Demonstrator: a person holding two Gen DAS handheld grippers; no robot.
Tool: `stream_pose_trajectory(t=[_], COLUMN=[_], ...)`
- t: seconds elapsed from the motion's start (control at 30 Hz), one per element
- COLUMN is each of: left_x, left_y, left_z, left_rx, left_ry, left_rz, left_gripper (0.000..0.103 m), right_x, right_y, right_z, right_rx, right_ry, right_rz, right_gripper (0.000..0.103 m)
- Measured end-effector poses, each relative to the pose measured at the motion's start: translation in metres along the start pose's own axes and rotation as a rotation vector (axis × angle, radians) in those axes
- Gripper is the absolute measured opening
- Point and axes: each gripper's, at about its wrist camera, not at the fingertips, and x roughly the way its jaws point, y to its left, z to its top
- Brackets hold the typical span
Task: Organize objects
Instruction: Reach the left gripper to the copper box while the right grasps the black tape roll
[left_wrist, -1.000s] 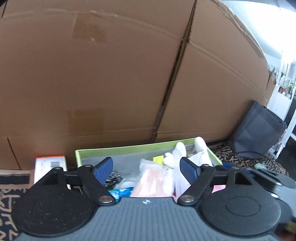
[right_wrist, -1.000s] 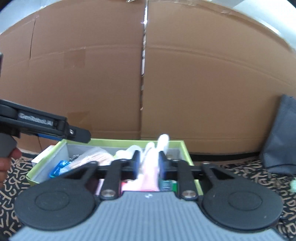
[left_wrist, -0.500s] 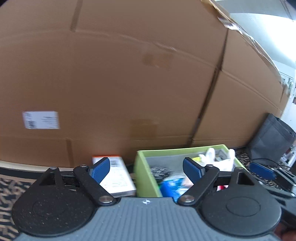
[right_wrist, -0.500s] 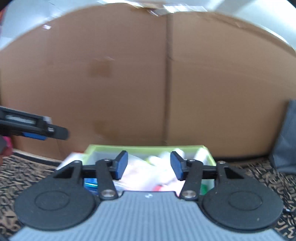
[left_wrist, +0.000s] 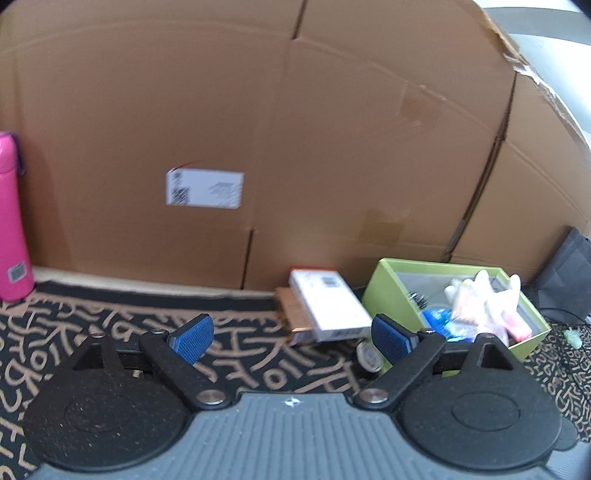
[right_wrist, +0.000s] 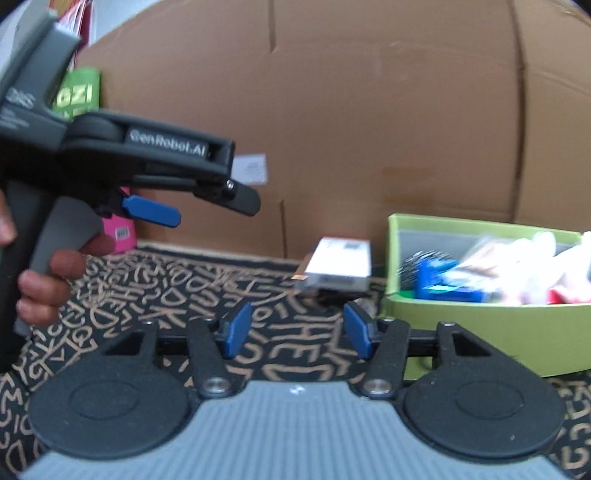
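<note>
A lime-green box stands on the patterned rug at the right, holding a white glove-like thing, a blue packet and other small items. Left of it lies a white carton with a barcode. My left gripper hovers over the rug left of the box, its jaws opening, nothing between them. My right gripper is open and empty, also left of the box. In the right wrist view a hand holds the left tool, one blue pad showing.
Tall cardboard boxes wall off the back. A pink bottle stands at the far left by the rug's edge. A dark bag sits right of the green box. A small round object lies by the box's front corner.
Both views swung left, so the green box went from the middle to the right. The right gripper let go of the white thing over the box and opened. The left jaws widened.
</note>
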Motion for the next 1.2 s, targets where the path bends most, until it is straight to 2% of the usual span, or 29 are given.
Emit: stream_pose_trajectory(t=[0.1,0.33,0.43,0.63,0.67,0.7,0.73,0.77,0.8,0.93,1.03,1.13,1.2], left_x=[0.004,0.01,0.019,0.043,0.048,0.052,0.056,0.057,0.059,0.065,0.078,0.099,0.112], left_y=[0.015,0.061,0.07,0.075,0.075,0.075,0.075,0.075,0.076,0.075,0.069,0.055,0.045], left_z=[-0.005,0.006,0.009,0.012,0.013,0.014,0.015,0.016,0.016,0.017,0.016,0.014,0.011], left_rx=[-0.003,-0.111,-0.112,-0.105,-0.107,-0.109,-0.11,-0.11,-0.109,-0.11,-0.111,-0.095,-0.08], left_ry=[0.017,0.007,0.017,0.056,0.064,0.073,0.081,0.085,0.084,0.086,0.104,0.144,0.174], left_rz=[0.009,0.073,0.077,0.045,0.044,0.042,0.038,0.032,0.026,0.021,0.02,0.004,-0.011], left_gripper=[0.095,0.095,0.095,0.095,0.095,0.095,0.095,0.095,0.095,0.095,0.095,0.095,0.095], right_x=[0.027,0.091,0.116,0.151,0.155,0.159,0.16,0.16,0.156,0.129,0.109,0.1,0.098], right_y=[0.018,0.033,0.035,0.033,0.033,0.033,0.032,0.031,0.029,0.027,0.025,0.024,0.018], right_z=[0.0,0.007,0.015,0.006,0.005,0.005,0.005,0.005,0.005,-0.003,-0.016,-0.023,-0.022], right_rx=[-0.02,-0.045,-0.083,-0.196,-0.218,-0.237,-0.249,-0.257,-0.25,-0.2,-0.146,-0.14,-0.116], right_ry=[0.016,0.027,0.057,0.107,0.108,0.11,0.107,0.099,0.093,0.092,0.125,0.103,0.092], right_rz=[-0.028,-0.186,-0.269,-0.378,-0.392,-0.404,-0.409,-0.405,-0.399,-0.275,-0.17,-0.187,-0.209], right_gripper=[0.054,0.059,0.064,0.066,0.065,0.052,0.039,0.017,0.006,0.006,0.006,0.008,0.02])
